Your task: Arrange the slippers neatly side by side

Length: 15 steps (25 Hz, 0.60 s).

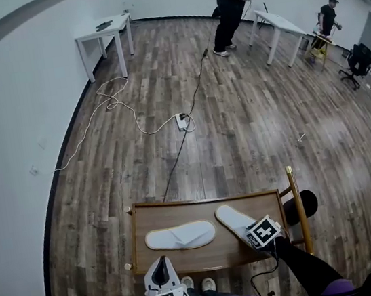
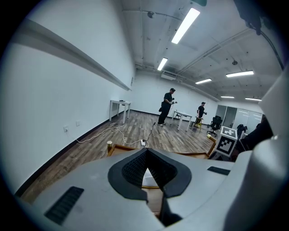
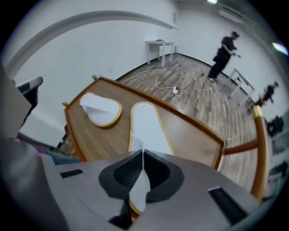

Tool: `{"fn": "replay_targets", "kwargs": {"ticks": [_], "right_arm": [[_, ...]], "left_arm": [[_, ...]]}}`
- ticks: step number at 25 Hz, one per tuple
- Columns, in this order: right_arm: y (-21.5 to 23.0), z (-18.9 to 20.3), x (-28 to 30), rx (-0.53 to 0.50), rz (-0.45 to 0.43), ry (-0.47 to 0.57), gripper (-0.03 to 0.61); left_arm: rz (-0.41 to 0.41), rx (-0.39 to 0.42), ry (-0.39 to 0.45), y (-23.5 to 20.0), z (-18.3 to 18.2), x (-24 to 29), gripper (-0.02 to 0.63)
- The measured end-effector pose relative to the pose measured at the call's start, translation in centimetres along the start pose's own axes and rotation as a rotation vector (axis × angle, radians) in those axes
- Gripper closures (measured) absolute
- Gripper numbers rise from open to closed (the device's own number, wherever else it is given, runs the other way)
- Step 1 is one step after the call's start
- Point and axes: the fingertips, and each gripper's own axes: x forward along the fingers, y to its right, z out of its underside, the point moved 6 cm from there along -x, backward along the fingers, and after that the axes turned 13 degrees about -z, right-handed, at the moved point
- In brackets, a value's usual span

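1. Bare wood between left slipper (image 1: 180, 236) and right slipper (image 1: 231, 217): tight at their nearest ends.
2. Wide bare strip along the table's far rim (image 1: 200, 201), behind the left slipper.
3. Low raised rim round the top; open from above.
4. Right side closed off by a gold-topped post (image 1: 289, 172) and a wooden rail (image 1: 302, 220), near the right slipper.
5. Near right corner taken by the right gripper (image 3: 143, 155), clamped on the right slipper.
6. Near edge partly taken by the left gripper (image 1: 163, 262), jaws together, empty.
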Motion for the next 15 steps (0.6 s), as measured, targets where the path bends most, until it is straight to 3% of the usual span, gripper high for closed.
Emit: {"fn": "replay_targets", "kwargs": {"ticks": [8, 12, 15], "right_arm": [[-0.7, -1.6, -4.5, -0.843, 0.103, -0.311, 0.569], [-2.6, -1.3, -4.9, -1.158, 0.079, -0.375, 0.569], [-3.8, -0.5, -4.0, -1.337, 0.051, -0.404, 0.569]], "left_arm": [[0.004, -0.002, -0.007, 0.0, -0.4, -0.1, 0.612], [0.000, -0.007, -0.003, -0.1, -0.1, -0.3, 0.614], [-0.010, -0.014, 0.000, -0.3, 0.2, -0.3, 0.613]]}}
